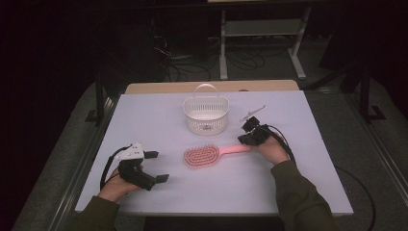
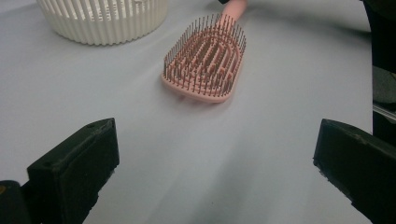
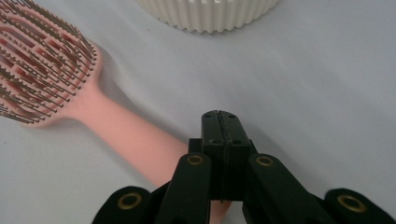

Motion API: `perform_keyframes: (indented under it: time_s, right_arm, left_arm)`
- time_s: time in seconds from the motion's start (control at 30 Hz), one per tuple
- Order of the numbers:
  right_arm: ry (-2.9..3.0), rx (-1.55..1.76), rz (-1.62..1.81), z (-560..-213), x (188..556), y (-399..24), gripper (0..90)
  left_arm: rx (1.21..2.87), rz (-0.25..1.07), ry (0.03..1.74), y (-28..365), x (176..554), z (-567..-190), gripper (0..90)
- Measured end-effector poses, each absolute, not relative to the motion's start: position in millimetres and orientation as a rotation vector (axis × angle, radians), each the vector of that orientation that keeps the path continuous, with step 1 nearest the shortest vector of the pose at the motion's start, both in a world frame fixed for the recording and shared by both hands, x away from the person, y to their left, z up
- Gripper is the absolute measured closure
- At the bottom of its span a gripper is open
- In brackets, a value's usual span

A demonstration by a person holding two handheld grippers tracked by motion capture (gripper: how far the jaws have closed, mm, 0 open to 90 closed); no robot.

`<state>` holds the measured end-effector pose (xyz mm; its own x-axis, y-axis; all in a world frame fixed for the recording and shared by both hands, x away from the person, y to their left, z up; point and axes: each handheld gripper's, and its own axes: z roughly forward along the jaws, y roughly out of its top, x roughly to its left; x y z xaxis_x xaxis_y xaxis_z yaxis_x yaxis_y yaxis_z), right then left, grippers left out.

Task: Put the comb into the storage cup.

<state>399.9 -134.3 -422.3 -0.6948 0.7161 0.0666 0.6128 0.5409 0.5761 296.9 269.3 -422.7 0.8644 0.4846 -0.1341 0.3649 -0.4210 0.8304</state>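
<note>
Pink plastic paddle hairbrush point(image 1: 211, 154), bristles up, lies on the pale lilac surface point(image 1: 159, 113) near its middle, head toward the person's left and handle toward the right. Just beyond the brush stands a white slotted plastic basket point(image 1: 206, 114) with an arched carry handle, apart from the brush and nearer the far edge.

Right gripper point(image 1: 249, 137): held over the free end of the pink handle, close to the basket's right side. In the right gripper view its jaws are pressed flat together, face to face, with nothing between them; the handle passes under them toward the lower edge. Whether the closed jaws touch the handle cannot be told.

Left gripper point(image 1: 156, 166): resting low at the near left part of the surface, well apart from the brush head. Its jaws stand wide apart and hold nothing; in the left gripper view they frame bare surface, with the brush head and the basket's ribbed wall farther off.

Dark green sleeves point(image 1: 298, 192) enter from the near edge, one to each gripper.
</note>
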Motion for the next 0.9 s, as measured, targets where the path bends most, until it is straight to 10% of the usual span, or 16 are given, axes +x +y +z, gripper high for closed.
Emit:
perform_keyframes:
  time_s: [0.9]
  right_arm:
    - [2.603,1.118,0.899,-425.6,365.8,-144.4,88.8]
  left_arm:
    - [2.063,0.162,0.615,269.0,296.0,-422.7,0.0]
